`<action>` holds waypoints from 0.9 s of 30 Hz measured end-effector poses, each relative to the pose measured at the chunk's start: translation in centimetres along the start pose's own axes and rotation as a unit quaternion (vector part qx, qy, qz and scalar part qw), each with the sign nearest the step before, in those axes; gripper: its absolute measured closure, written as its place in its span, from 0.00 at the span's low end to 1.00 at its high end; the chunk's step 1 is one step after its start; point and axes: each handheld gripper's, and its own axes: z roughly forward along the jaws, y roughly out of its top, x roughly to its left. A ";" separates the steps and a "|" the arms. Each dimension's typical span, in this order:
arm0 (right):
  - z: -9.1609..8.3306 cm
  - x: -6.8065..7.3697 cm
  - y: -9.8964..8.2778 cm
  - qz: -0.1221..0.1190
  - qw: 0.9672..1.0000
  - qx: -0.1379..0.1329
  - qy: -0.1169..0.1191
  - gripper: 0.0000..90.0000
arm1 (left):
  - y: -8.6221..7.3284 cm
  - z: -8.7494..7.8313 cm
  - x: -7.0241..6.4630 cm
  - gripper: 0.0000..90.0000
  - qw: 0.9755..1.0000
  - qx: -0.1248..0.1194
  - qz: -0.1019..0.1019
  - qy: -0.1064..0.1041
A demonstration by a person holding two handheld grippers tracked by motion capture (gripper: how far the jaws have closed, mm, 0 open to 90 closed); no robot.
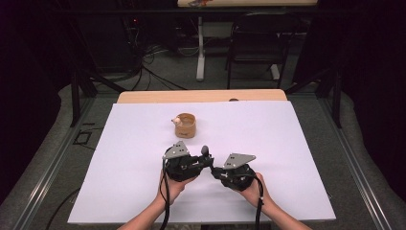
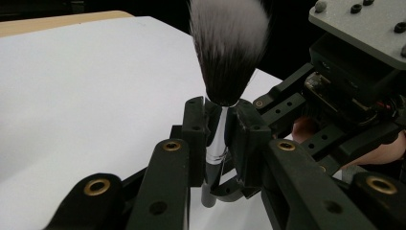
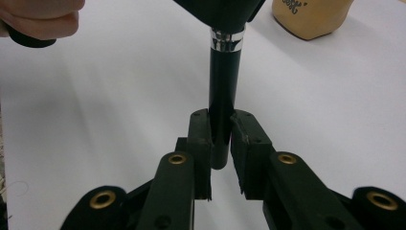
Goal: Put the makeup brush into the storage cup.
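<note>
Your left gripper (image 2: pixel 218 139) and right gripper (image 3: pixel 220 139) both clamp the makeup brush (image 2: pixel 225 57) upright; the wooden cup (image 1: pixel 186 125), mid-worktop, awaits it.

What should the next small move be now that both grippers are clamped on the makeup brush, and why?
Probably open the right gripper and let go. The brush is pinched twice: the left gripper grips the silver ferrule just under the bristles, and the right one grips the black handle lower down. With one hold freed, the left gripper could likely carry it alone toward the wooden cup farther back on the white sheet.
</note>
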 end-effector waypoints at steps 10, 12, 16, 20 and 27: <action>-0.5 -0.6 -0.1 0.022 1.000 0.004 -0.017 0.43 | 0.5 -0.5 -0.3 0.86 0.999 0.008 0.038 0.011; -0.8 -0.9 -0.3 0.026 0.999 0.008 -0.019 0.33 | 0.6 -0.7 -0.4 0.86 0.999 0.009 0.045 0.019; -1.7 -1.7 -0.7 0.033 0.999 0.002 -0.019 0.22 | 1.0 -1.1 -0.5 0.86 0.997 0.013 0.064 0.028; -2.8 -2.3 -0.9 0.034 0.999 -0.003 -0.025 0.16 | 1.3 -1.4 -0.3 0.86 0.996 0.017 0.074 0.035; -4.3 -3.1 -1.1 0.042 0.999 -0.013 -0.028 0.08 | 1.8 -2.1 0.1 0.86 0.994 0.033 0.090 0.047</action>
